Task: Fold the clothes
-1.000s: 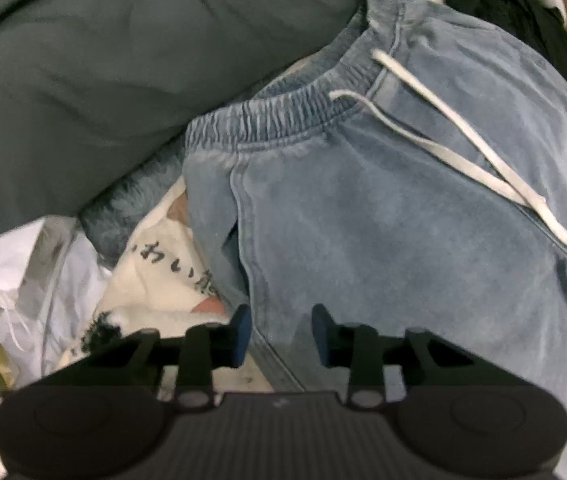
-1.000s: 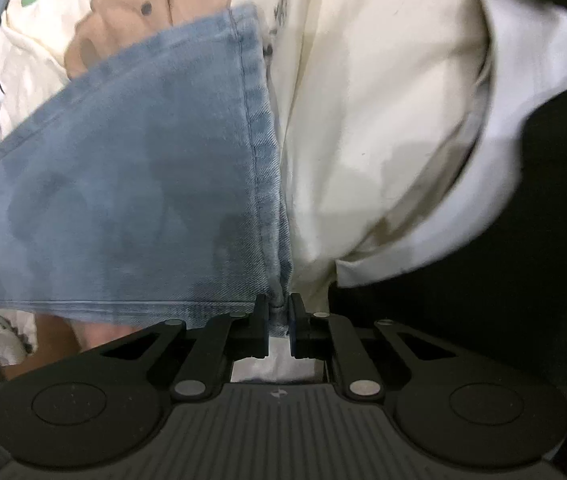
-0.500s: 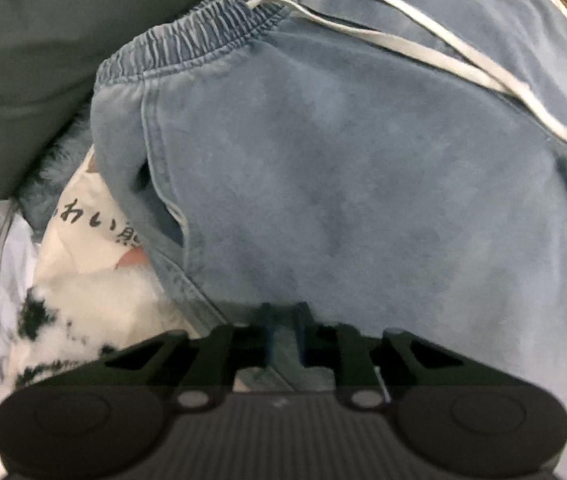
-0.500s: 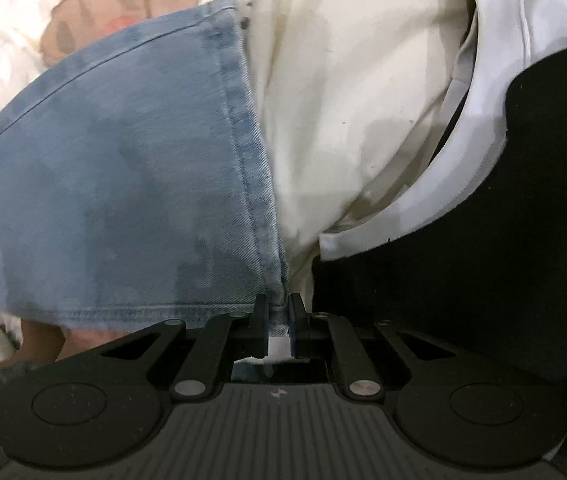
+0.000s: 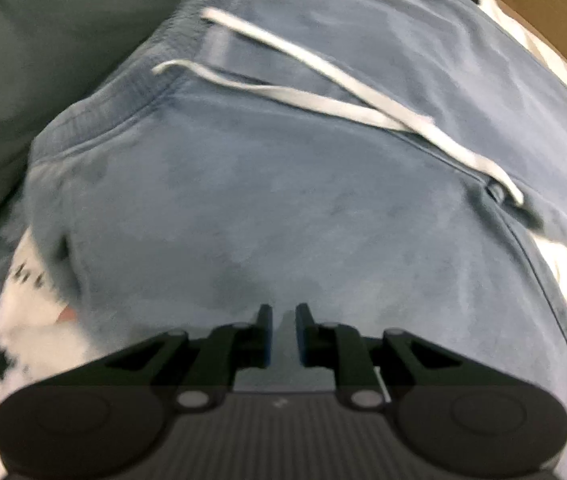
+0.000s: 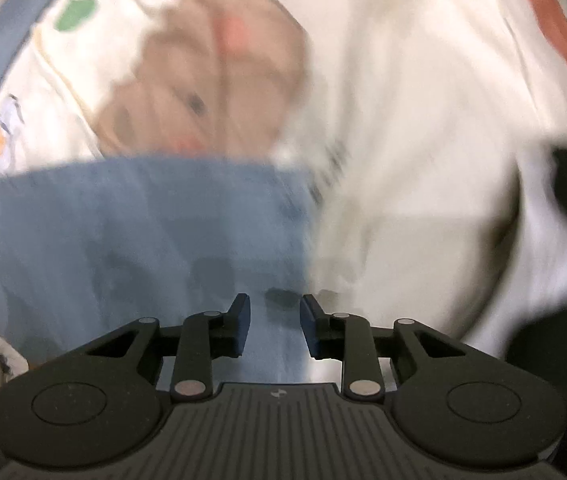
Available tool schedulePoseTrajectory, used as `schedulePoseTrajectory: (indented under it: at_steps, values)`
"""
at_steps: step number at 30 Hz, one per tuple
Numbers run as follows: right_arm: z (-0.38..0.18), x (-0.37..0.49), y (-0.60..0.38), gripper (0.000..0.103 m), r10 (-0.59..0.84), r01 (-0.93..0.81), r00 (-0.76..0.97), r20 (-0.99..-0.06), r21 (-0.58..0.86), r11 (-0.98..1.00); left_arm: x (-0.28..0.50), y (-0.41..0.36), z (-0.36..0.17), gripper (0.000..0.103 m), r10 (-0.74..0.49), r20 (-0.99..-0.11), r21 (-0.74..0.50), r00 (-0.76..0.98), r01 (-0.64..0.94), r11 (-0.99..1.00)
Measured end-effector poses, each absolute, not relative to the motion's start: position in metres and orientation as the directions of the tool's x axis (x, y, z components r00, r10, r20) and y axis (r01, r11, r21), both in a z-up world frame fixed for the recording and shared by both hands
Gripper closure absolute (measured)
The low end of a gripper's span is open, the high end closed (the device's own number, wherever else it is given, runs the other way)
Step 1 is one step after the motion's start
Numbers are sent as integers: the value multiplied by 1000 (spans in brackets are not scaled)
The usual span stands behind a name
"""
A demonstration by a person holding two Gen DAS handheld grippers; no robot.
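Blue drawstring shorts [image 5: 283, 200]: spread directly ahead of the left claw [image 5: 283, 334], elastic waistband at far left, white drawstring [image 5: 323, 92] trailing across the front. Left claw: jaws nearly closed, a narrow gap with blue fabric showing between them; a grip on it cannot be confirmed.

Right claw [image 6: 274, 326]: jaws parted, holding nothing, poised over the shorts' hem edge [image 6: 143, 240].

Cream printed garment [image 6: 403, 120]: beneath and beyond the hem; bear motif, lettering blurred, unreadable.
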State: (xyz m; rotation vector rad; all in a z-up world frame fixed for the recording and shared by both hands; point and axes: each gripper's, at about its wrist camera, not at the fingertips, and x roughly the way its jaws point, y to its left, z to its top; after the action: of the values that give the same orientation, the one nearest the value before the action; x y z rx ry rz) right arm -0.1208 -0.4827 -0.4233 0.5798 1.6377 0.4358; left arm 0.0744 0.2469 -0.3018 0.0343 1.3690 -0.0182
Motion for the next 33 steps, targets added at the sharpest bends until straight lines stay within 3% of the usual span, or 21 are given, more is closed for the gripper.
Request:
schedulePoseTrajectory:
  at_steps: [11,17,22,28,33]
  values:
    - [-391,-32,-440,69,618,-59,122,-777,615,786,110,228,-287,88,-78,-945,-63,318,57,996]
    - [-362,25,-398,69,615,-191,265,-743,584,789,136,169,-282,84,-198,-908,-123,369,215,969]
    - [-347,77,-372,67,613,-259,355,-705,556,790,156,132,-291,85,-229,-896,-126,380,276,953]
    - [-340,121,-336,63,579,-316,457,-675,485,815,173,114,-329,84,-194,-932,-96,306,310,946]
    - [-341,141,-320,61,559,-355,491,-668,432,829,183,108,-308,86,-185,-932,-91,313,294,952]
